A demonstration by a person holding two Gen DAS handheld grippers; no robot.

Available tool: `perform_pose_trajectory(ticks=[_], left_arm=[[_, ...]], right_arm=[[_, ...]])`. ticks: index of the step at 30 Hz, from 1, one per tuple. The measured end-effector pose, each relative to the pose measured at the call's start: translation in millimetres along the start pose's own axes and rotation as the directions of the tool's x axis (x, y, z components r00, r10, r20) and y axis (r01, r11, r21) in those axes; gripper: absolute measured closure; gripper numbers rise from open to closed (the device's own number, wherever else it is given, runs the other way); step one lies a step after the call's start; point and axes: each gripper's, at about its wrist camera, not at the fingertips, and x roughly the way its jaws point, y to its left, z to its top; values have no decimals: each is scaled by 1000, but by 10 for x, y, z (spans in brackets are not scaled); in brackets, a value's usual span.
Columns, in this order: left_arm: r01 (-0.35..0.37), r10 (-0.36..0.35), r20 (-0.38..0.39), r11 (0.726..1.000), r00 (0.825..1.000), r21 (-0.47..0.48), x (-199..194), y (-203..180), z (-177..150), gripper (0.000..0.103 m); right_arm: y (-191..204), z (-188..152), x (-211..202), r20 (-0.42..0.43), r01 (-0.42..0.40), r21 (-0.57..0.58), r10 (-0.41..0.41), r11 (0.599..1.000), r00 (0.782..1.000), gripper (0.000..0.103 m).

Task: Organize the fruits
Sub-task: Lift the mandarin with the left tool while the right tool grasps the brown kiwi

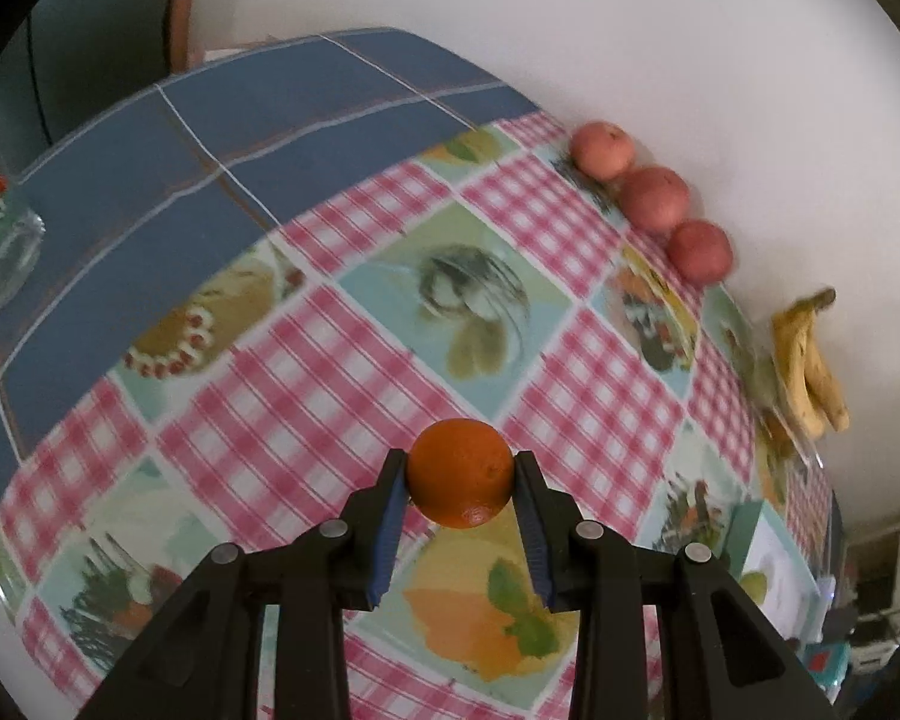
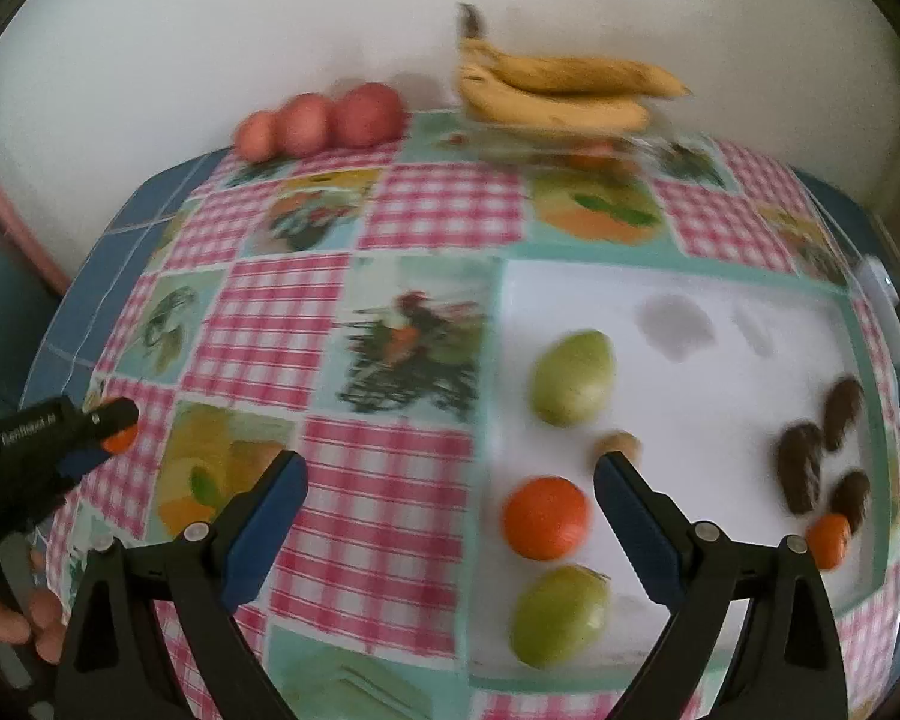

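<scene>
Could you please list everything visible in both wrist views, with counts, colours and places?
round orange fruit: one, orange, gripped in the left claw.
round red apples: three, red, in a row by the wall.
bananas: one bunch, spotted yellow, by the wall.
white tray: one, white, near the right claw.
green pear-shaped fruits: two, green, on the tray.
loose oranges: two, orange, on the tray.
dark brown oblong pieces: three, brown, at the tray's right side.
clear glass: one, at the left edge of the left wrist view.
checked fruit-print tablecloth: one, pink and teal.
person's hand: one, on the left claw's handle.
</scene>
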Motion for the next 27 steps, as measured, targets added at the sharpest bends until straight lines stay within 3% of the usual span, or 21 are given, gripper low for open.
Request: perform_pose_trajectory(ticks=[3, 7, 15, 24, 27], left_arm=[[5, -5, 4, 1000, 1000, -19, 3, 45, 27, 66], [13, -13, -18, 1000, 1000, -23, 53, 58, 24, 66], [-5, 4, -43, 1000, 999, -25, 147, 64, 20, 66], [-15, 13, -54, 999, 998, -34, 180, 106, 38, 66], [-16, 14, -52, 999, 999, -30, 170, 87, 26, 66]], right_arm=[[192, 20, 86, -10, -21, -37, 20, 999, 1000, 8], [428, 12, 211, -38, -34, -93, 31, 995, 999, 21], [830, -68, 551, -118, -43, -191, 21, 981, 993, 27], [918, -138, 770, -162, -19, -215, -17, 976, 987, 28], [937, -152, 768, -158, -21, -220, -15, 975, 987, 34]])
